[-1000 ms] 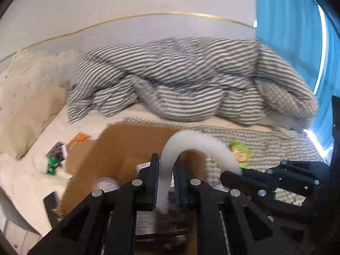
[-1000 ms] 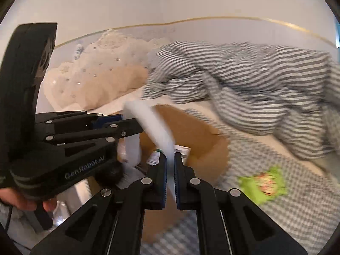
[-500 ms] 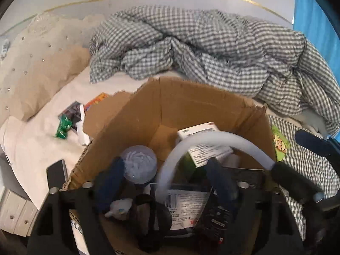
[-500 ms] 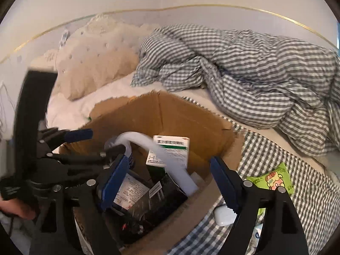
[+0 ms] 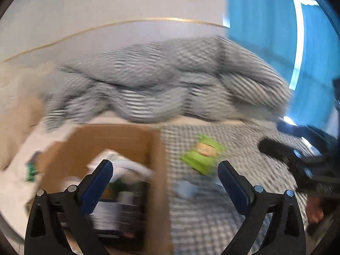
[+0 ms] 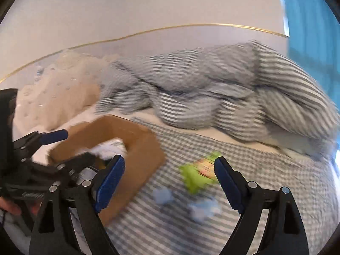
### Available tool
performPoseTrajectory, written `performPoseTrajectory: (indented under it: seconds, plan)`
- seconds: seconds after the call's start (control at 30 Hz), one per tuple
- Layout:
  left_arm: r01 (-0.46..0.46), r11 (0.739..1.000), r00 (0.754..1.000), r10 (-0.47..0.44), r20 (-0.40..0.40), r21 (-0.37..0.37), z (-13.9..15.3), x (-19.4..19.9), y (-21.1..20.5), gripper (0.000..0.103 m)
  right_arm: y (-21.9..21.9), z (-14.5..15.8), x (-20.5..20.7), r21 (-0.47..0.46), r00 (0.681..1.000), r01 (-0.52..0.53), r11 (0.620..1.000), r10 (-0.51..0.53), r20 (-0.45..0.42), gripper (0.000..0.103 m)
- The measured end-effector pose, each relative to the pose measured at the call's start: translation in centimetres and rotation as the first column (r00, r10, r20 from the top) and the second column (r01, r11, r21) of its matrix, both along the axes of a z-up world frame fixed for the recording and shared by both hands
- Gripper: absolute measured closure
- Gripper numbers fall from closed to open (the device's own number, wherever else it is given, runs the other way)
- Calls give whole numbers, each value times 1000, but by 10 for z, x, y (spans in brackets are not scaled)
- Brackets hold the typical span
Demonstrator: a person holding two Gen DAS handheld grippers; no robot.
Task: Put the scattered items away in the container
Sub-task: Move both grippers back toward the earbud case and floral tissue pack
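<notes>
Both grippers, clamped on a white curved tube a second ago, have let it go; it now lies in the cardboard box point(image 5: 102, 140) as a pale blurred shape point(image 5: 127, 165).

Left gripper point(image 5: 165, 170): jaws wide and opening, nothing between the pads. Right gripper point(image 6: 169, 167): jaws wide and opening, nothing gripped.

Container: the box stands open on the bed, holding a heap of packets and labelled items too blurred to identify, with the white tube on top.

Outside the box, on the checked sheet point(image 6: 255, 170): a green snack packet point(image 6: 197, 174) beside the box's right wall, and two pale blue blurred items point(image 6: 163, 195) nearer the camera. A crumpled striped duvet point(image 5: 170, 80) lies behind.

View differences: the left wrist camera looks down into the box and shows small green and dark items point(image 5: 31, 167) on the white sheet to the box's left, plus a blue curtain point(image 5: 265, 31). The right wrist camera shows a cream tufted pillow point(image 6: 55, 93) and a hand point(image 6: 10, 207) holding the left gripper's handle.
</notes>
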State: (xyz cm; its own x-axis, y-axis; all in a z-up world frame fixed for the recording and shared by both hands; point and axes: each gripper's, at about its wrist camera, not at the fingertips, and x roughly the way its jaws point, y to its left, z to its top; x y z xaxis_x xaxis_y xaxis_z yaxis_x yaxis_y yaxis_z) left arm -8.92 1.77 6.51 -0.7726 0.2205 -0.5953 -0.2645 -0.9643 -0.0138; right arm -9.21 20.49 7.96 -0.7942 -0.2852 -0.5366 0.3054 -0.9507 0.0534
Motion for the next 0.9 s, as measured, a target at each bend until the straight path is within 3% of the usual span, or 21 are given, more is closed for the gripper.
performPoseTrajectory:
  seconds: [0.1,0.2,0.33,0.53,0.67,0.9]
  plan:
    - [68,996,997,-65,39,-65,-30,3,37,2,41,-20,6,10,997,64,998,-64,33,17]
    - [112,988,990,-102,101,-107,-67,-2,70,2,70,-50,4,6,990,82,997,-82,119,17]
    - [143,974,978,-113,175,-173,-113,-16,93,2,84,-90,-3,8,976,72,997,-72,204,17]
    - [143,969,964,-90,251,-201,-160,-38,91,2,72,-139,-23,18,954,-30,999,23,299,17]
    - [114,973,968,-64,241,-199,-173,-52,91,2,57,-156,-41,75,942,-115,991,85,324,15]
    - [98,957,970,-31,240,-273,-198,-79,99,2,37,-181,-73,162,920,-212,964,141,367,15]
